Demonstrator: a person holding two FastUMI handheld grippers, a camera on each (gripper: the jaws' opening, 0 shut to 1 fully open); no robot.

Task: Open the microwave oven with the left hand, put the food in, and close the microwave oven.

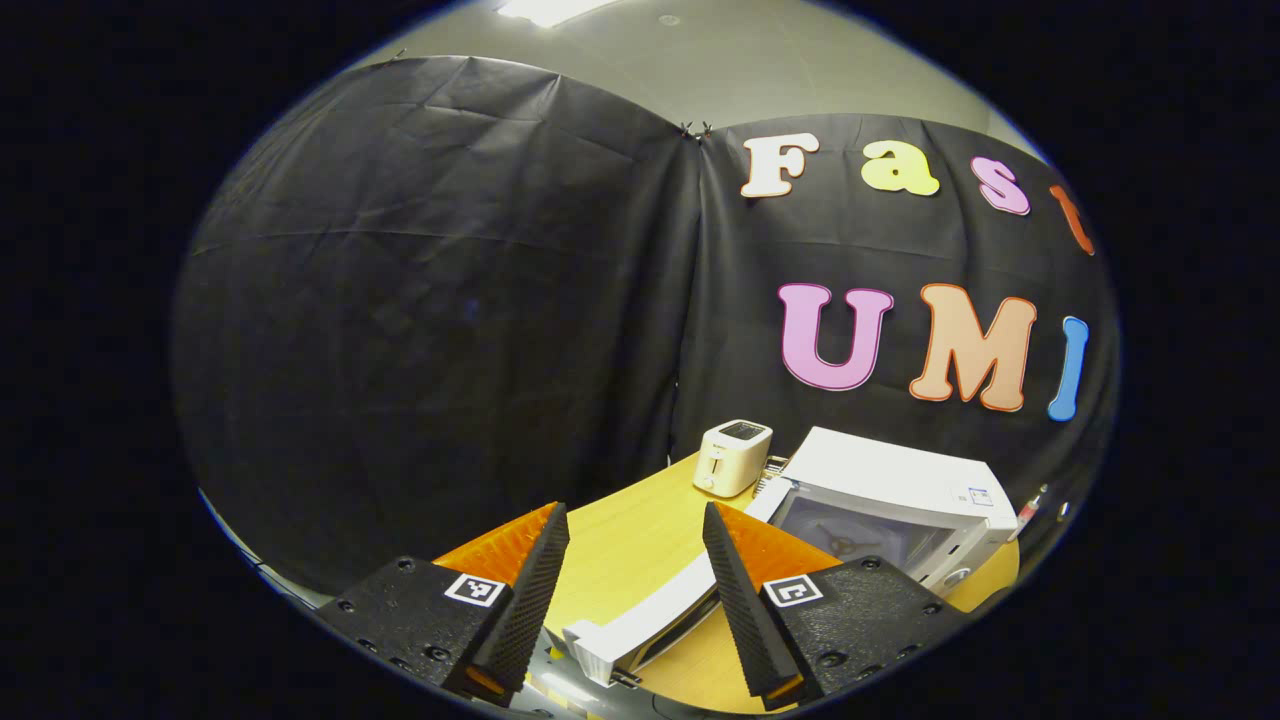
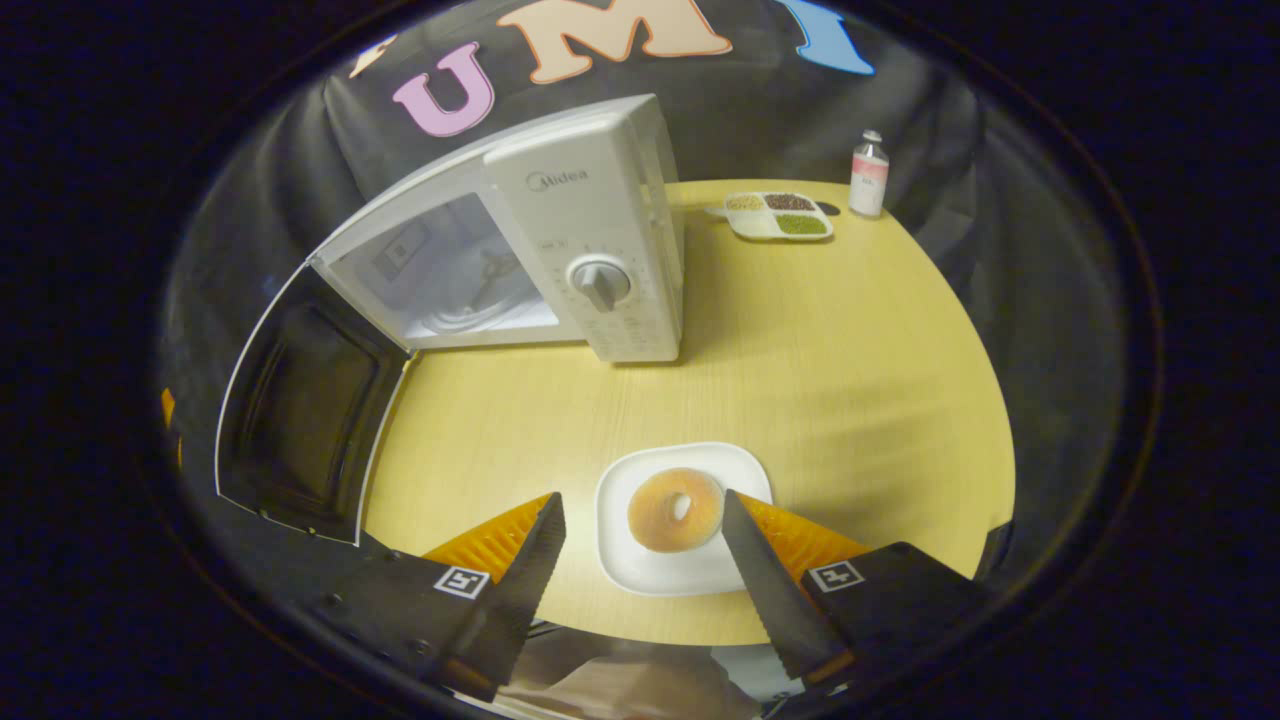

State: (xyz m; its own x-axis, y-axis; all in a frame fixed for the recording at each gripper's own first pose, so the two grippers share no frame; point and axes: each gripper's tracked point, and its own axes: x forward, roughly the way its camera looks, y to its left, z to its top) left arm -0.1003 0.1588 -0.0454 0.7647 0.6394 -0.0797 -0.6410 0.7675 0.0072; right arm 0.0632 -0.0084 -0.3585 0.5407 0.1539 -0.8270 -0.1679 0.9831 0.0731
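Note:
A white microwave oven (image 2: 610, 250) stands on the round wooden table (image 2: 850, 350) with its door (image 2: 300, 400) swung wide open to the left; the glass turntable (image 2: 480, 315) shows inside. A doughnut (image 2: 676, 509) lies on a white square plate (image 2: 640, 570) near the table's front edge. My right gripper (image 2: 640, 520) is open, its fingers on either side of the plate just above it, touching nothing. My left gripper (image 1: 635, 530) is open and empty, held off the table's left side, with the microwave (image 1: 890, 490) and the open door's edge (image 1: 650, 610) beyond its fingers.
A white toaster (image 1: 733, 457) stands at the table's back, left of the microwave. A divided tray of beans (image 2: 780, 215) and a small bottle (image 2: 868, 175) sit at the far right edge. Bare tabletop lies between plate and microwave.

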